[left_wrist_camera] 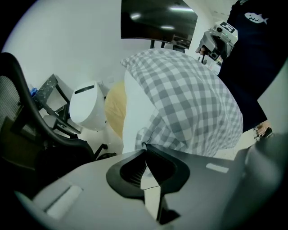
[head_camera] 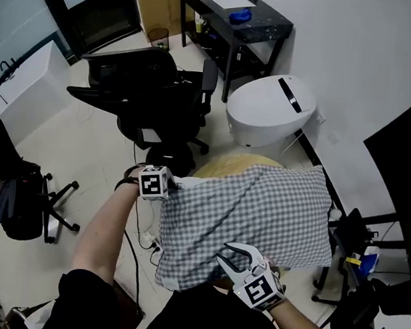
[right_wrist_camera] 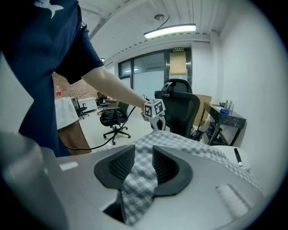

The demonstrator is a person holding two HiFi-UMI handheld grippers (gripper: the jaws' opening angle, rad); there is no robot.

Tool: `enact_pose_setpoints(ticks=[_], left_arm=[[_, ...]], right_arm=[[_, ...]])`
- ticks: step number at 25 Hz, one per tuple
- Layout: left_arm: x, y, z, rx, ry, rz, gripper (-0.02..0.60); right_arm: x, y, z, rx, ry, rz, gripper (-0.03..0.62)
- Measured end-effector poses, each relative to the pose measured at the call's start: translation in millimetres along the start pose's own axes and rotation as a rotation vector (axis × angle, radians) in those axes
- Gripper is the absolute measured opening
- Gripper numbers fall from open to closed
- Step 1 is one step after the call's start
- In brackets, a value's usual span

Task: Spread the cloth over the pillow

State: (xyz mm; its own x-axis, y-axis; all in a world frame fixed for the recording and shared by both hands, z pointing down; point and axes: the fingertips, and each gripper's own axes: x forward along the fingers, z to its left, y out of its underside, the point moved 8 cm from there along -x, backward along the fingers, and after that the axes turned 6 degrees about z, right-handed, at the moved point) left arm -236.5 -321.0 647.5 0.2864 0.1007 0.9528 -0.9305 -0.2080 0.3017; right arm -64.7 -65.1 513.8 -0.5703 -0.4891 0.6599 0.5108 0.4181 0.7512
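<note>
A grey-and-white checked cloth [head_camera: 252,209] lies draped over a white pillow [left_wrist_camera: 134,112], which shows only at the cloth's near side in the left gripper view. My left gripper [head_camera: 174,186] is at the cloth's left edge. Its jaws are shut, pinching the cloth's hem [left_wrist_camera: 145,144]. My right gripper [head_camera: 236,252] is at the cloth's near edge. A bunched strip of the cloth [right_wrist_camera: 139,173] runs between its ribbed pads [right_wrist_camera: 121,164], which are closed on it. Each gripper appears in the other's view: the right gripper [left_wrist_camera: 216,38] and the left gripper [right_wrist_camera: 155,117].
A beige round cushion [head_camera: 229,162] sits under the pillow. Behind it stand a white rounded appliance [head_camera: 270,108], a black office chair [head_camera: 147,95] and a black desk [head_camera: 235,21]. Another chair [head_camera: 19,199] is at the left, and a black stand [head_camera: 352,227] is at the right.
</note>
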Motion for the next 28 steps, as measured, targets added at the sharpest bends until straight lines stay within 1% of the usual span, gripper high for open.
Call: enact_pose_setpoints(ticks=[3,6,10,17,19,20,24,28], left_arm=[[-15.4,9.1,3.9,-0.024,-0.047,0.016,0.0],[-32.4,18.4,12.2,-0.038,-0.111,0.03,0.0],[-50.8,33.6,25.7,-0.066,-0.206,0.071,0.0],[-71.2,63.2,49.7,-0.148,-0.348,0.128,0.0],[-71.5,69.8,52.9,-0.183,-0.359,0.136,0.0],[-69.2,72.0,52.9,-0.192,-0.352,0.145,0.0],[-47.2,76.5,48.2,-0.185,-0.3,0.186,0.0],[-22.1,79.5,43.0,-0.191,-0.265,0.21,0.0]], right_arm=[[2.0,-5.2,-0.5,-0.013,0.0,-0.006,0.133],[5.6,-9.8,-3.2,-0.02,0.003,-0.017,0.133],[9.4,-17.6,-4.4,-0.028,0.002,-0.026,0.133],[17.4,-31.3,-7.1,-0.049,0.003,-0.03,0.133],[18.5,-33.0,-6.1,-0.052,0.002,-0.031,0.133],[19.0,-32.7,-5.5,-0.05,0.002,-0.033,0.133],[20.5,-27.2,-4.2,-0.035,0.006,-0.023,0.133],[20.0,-21.4,-3.5,-0.023,0.011,-0.011,0.133]])
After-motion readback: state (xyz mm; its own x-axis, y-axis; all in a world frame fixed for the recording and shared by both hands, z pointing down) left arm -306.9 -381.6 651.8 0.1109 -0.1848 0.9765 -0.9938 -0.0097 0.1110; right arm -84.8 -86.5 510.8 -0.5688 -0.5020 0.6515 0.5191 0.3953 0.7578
